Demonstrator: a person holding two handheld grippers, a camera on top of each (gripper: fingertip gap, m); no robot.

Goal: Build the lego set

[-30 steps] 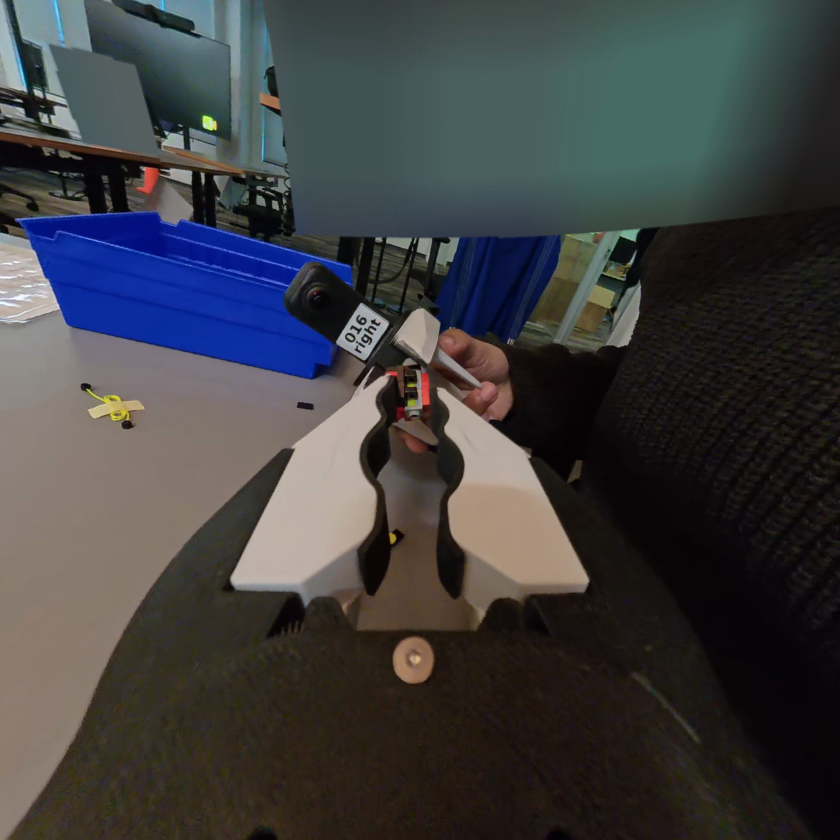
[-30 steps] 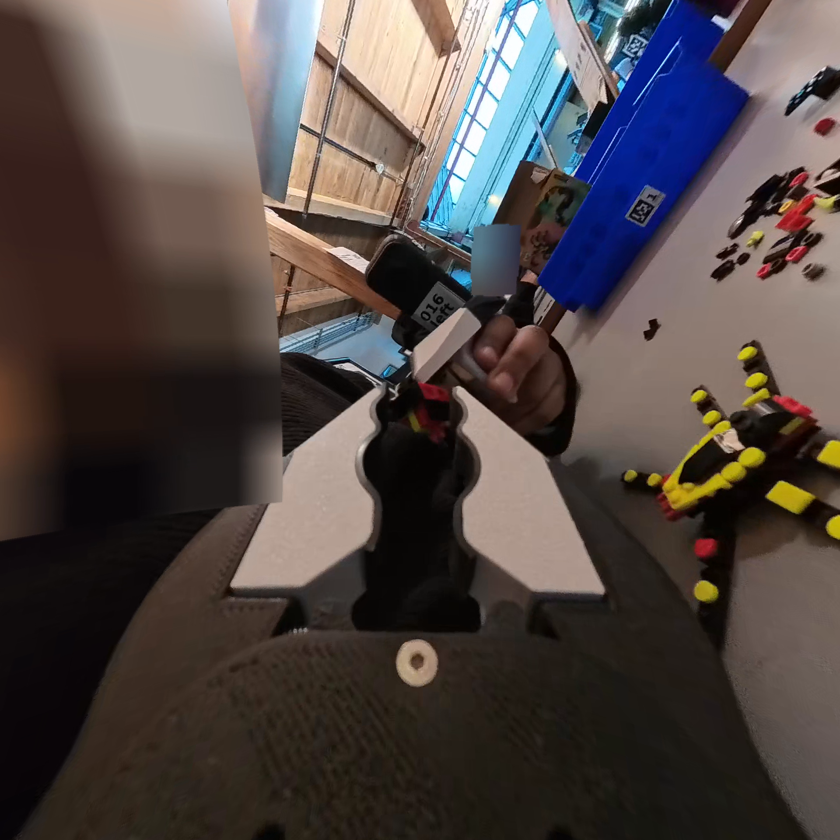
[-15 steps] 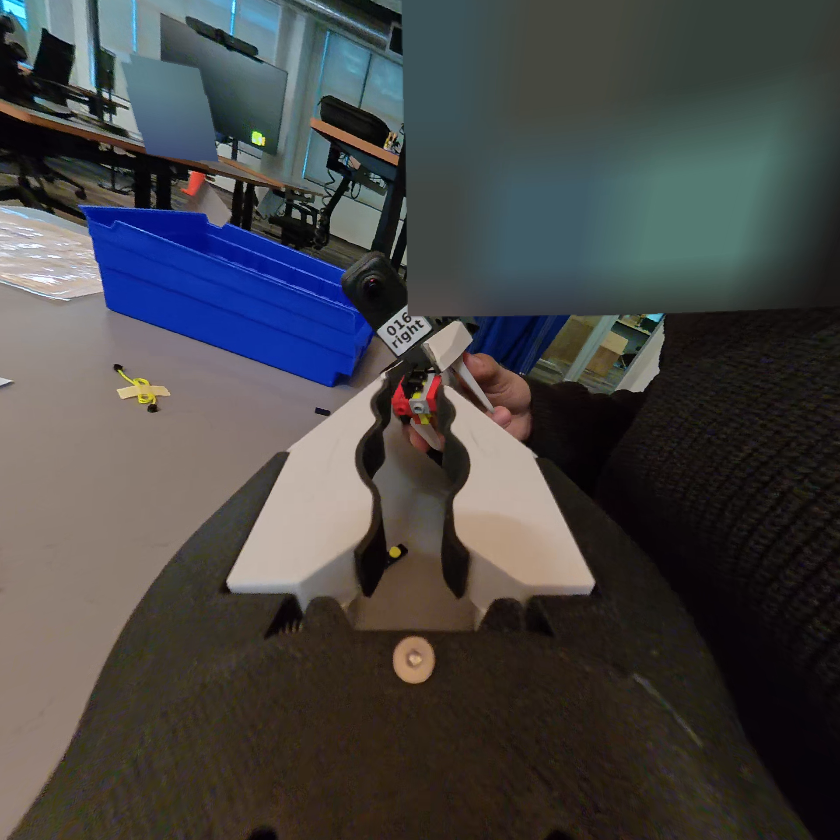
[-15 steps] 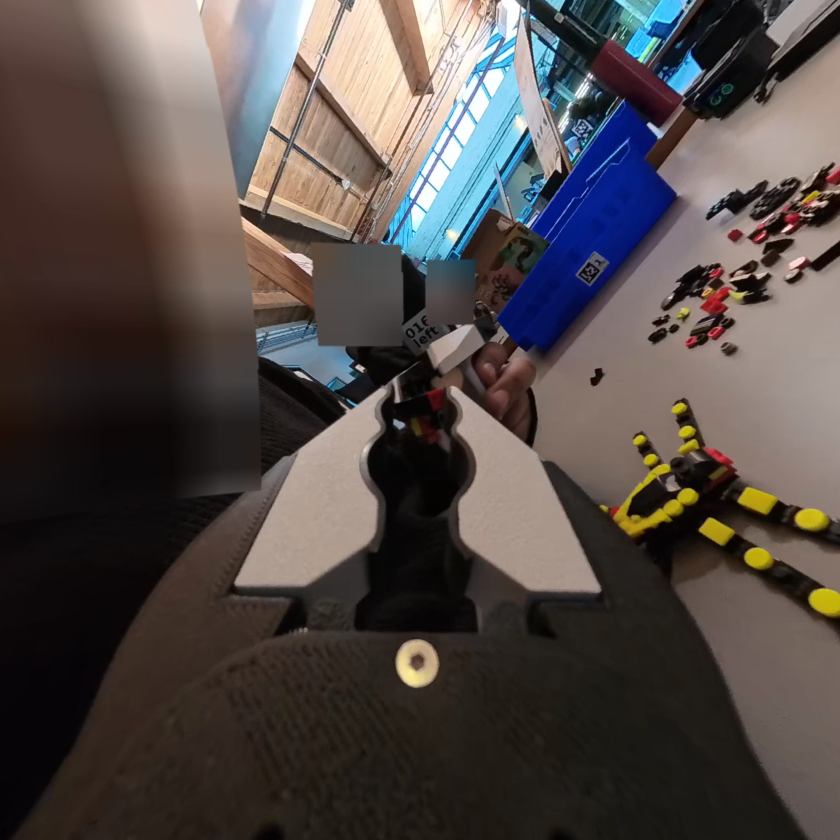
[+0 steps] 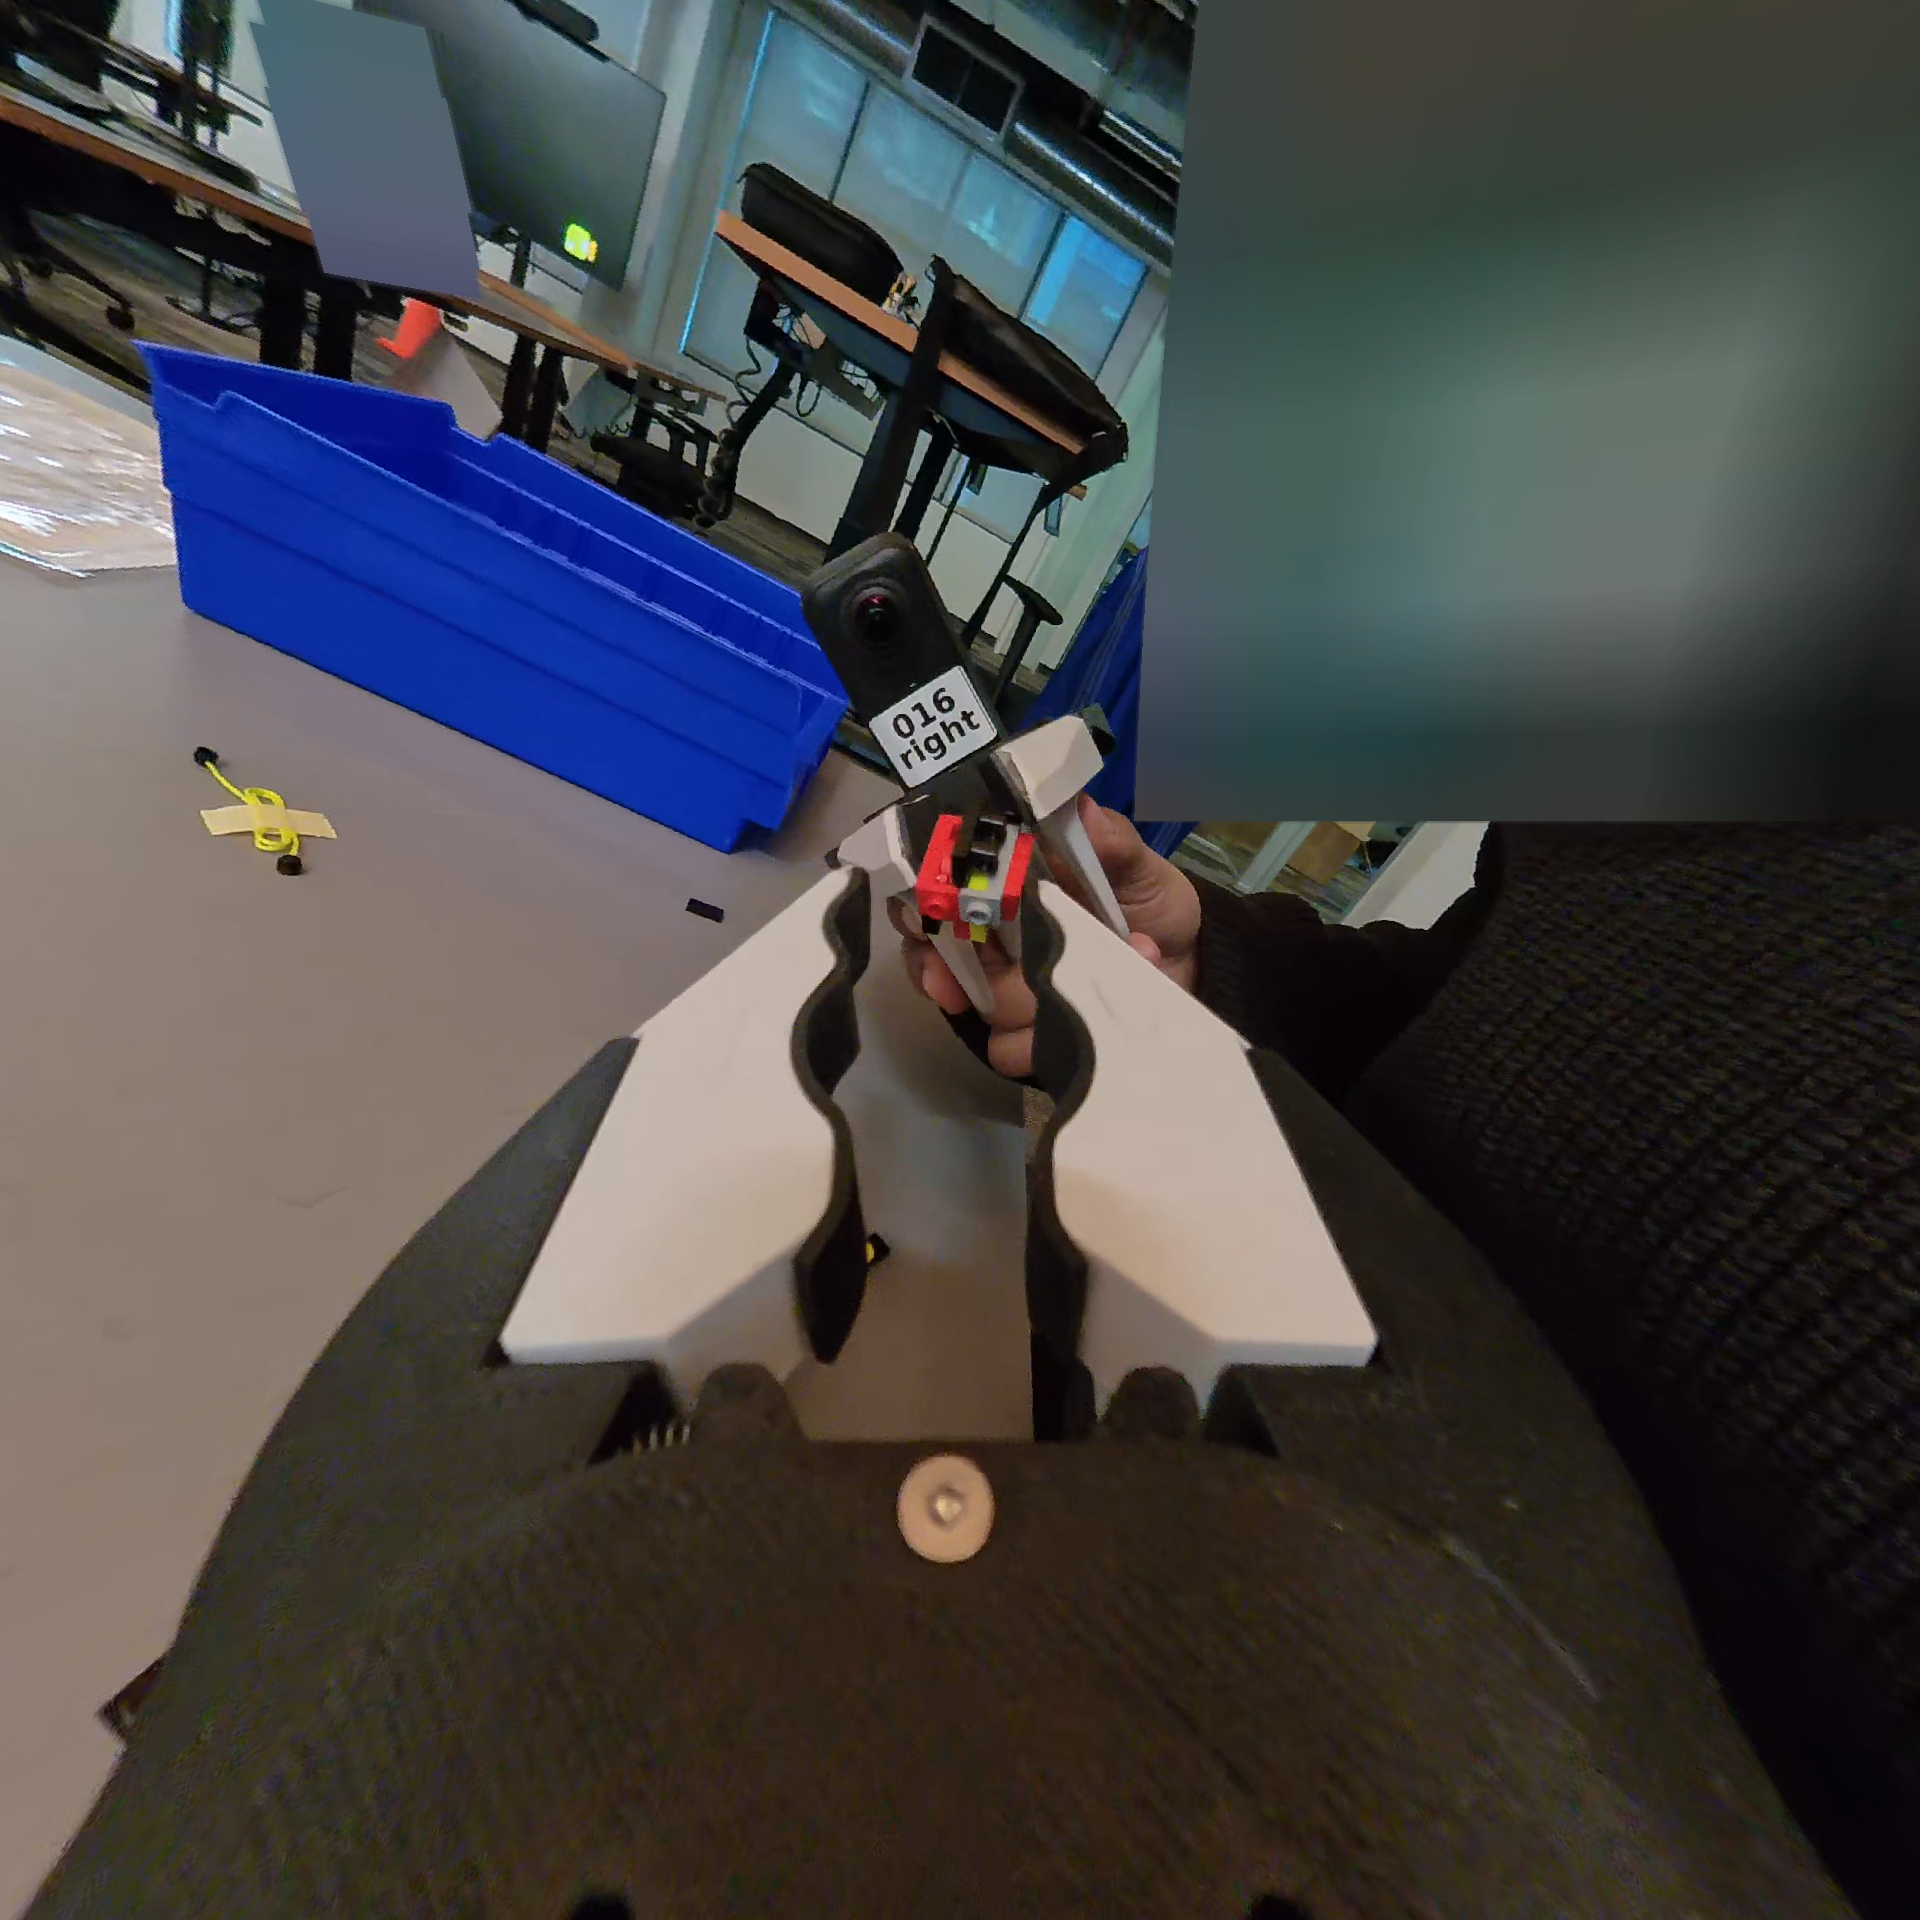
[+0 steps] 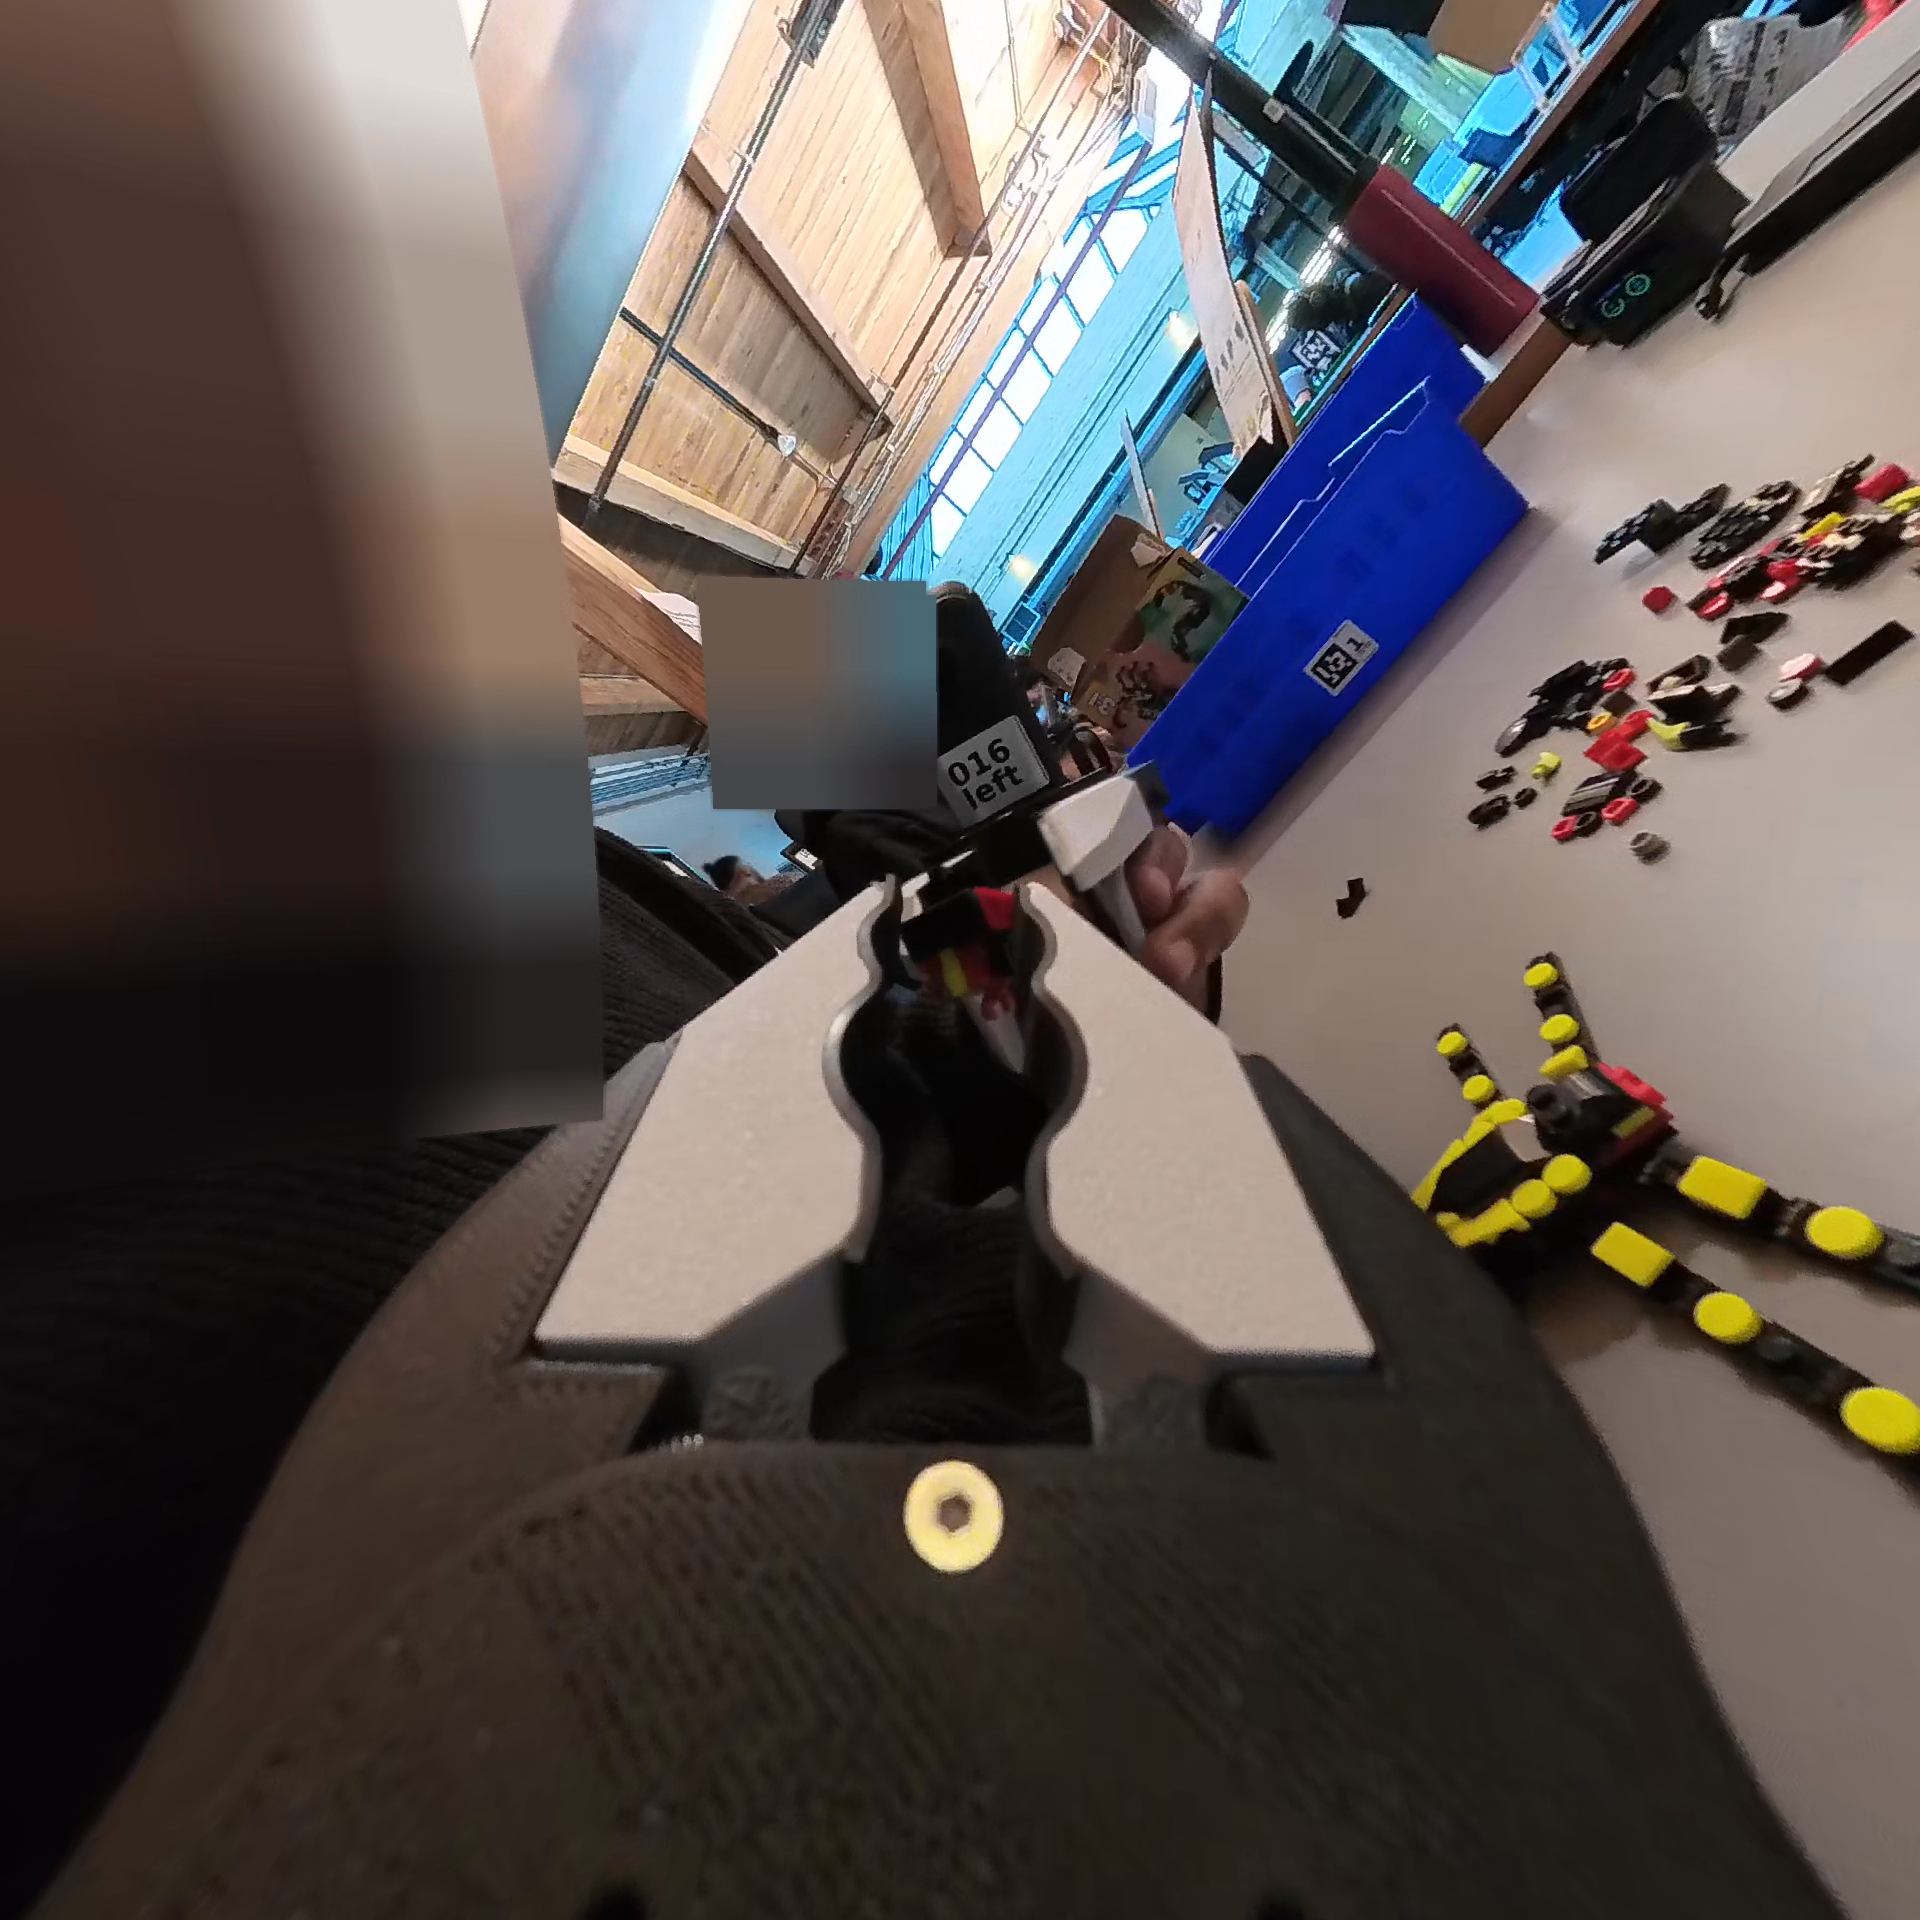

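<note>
A small red, yellow, black and grey lego sub-assembly (image 5: 971, 878) hangs in the air in front of the person's dark sweater. My right gripper (image 6: 961, 914) is shut on it (image 6: 956, 951). In the left wrist view the right gripper faces me, with a hand (image 5: 1132, 904) on its handle. My left gripper (image 5: 945, 894) points at the same piece, with its jaws apart on either side of it. A black and yellow lego model (image 6: 1558, 1174) with long legs lies on the grey table (image 6: 1558, 914).
A blue bin (image 5: 468, 561) stands at the table's far side and also shows in the right wrist view (image 6: 1351, 582). Several loose lego pieces (image 6: 1714, 644) lie scattered beyond the model. A taped yellow cord (image 5: 265, 821) and a small black piece (image 5: 704, 910) lie on the table. The tips of both grippers are at nearly the same place.
My left gripper's jaws have widened a little around the sub-assembly. The right gripper has kept its grip. Both views have swung, bringing more of the table and loose pieces into view.
</note>
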